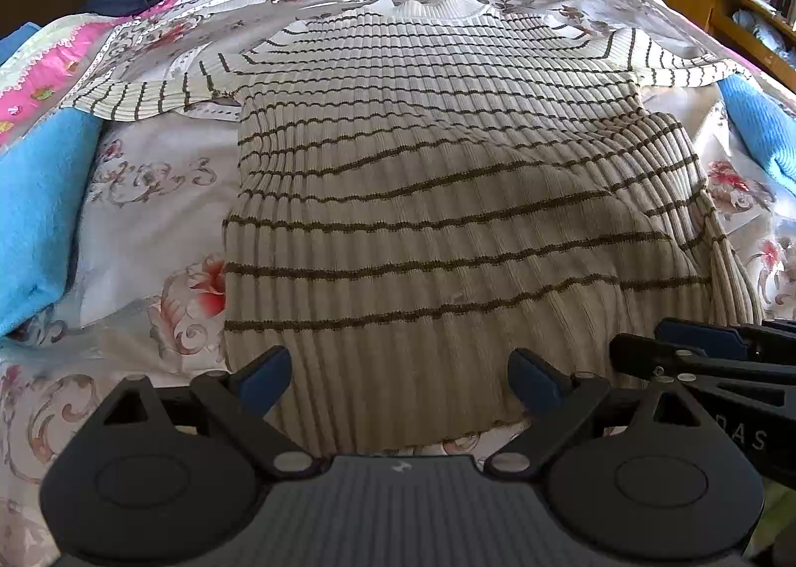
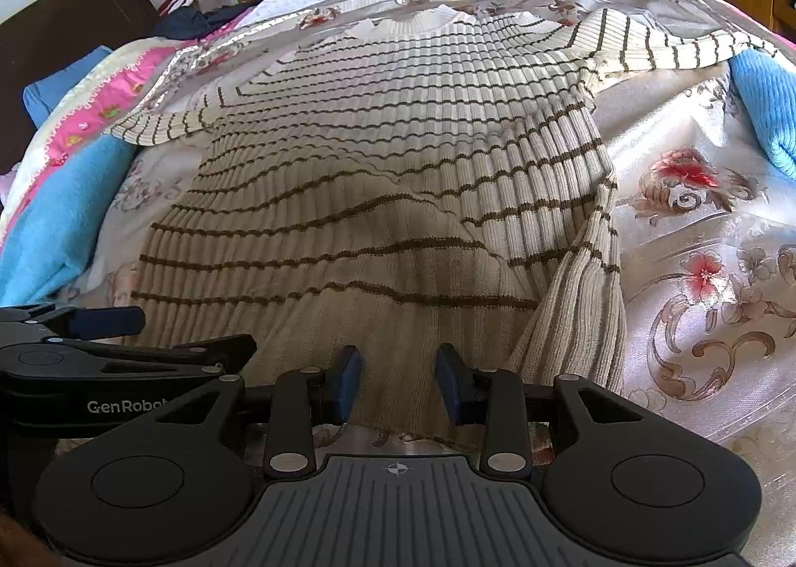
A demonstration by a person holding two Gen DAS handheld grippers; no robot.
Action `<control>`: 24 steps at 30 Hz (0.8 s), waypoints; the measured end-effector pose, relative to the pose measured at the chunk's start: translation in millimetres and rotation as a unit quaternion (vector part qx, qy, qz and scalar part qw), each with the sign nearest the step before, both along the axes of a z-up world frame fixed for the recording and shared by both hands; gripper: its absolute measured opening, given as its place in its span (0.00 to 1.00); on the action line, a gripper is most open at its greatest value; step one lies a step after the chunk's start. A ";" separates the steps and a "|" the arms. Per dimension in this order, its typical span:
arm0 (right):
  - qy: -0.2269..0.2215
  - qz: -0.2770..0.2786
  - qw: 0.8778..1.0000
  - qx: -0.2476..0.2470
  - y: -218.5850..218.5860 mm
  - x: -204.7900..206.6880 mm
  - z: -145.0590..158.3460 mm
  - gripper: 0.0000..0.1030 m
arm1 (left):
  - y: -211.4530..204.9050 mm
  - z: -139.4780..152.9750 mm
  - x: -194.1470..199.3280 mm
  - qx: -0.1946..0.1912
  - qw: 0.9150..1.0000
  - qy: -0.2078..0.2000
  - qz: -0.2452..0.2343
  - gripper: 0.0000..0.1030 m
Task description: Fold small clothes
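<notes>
So the striped sweater (image 1: 423, 199) is laid out flat on the floral bedspread (image 1: 149, 199), collar at the far end, both sleeves out sideways, and its right side is rumpled into a fold near the hem. The left gripper (image 1: 398, 380) is spread wide over the hem, nothing pinched. The right gripper (image 2: 398, 383) sits about half open over the hem too, fabric between the blue pads but no real squeeze on it. Blue towels (image 1: 40, 199) flank the bed edges.
</notes>
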State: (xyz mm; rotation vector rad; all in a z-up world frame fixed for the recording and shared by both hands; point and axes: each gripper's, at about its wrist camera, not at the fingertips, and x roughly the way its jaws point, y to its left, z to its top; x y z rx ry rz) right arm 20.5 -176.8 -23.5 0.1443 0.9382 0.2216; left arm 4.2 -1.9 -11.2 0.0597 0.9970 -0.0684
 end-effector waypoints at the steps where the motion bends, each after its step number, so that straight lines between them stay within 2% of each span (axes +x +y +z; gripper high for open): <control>1: -0.001 0.000 1.000 0.000 0.1 0.1 0.0 0.33 | 0.2 -0.1 0.2 -0.001 1.000 0.001 0.000 0.99; 24: -0.001 -0.001 1.000 0.002 -0.2 -0.5 -1.3 0.33 | 0.7 -2.0 -0.3 -0.011 1.000 0.007 0.000 0.98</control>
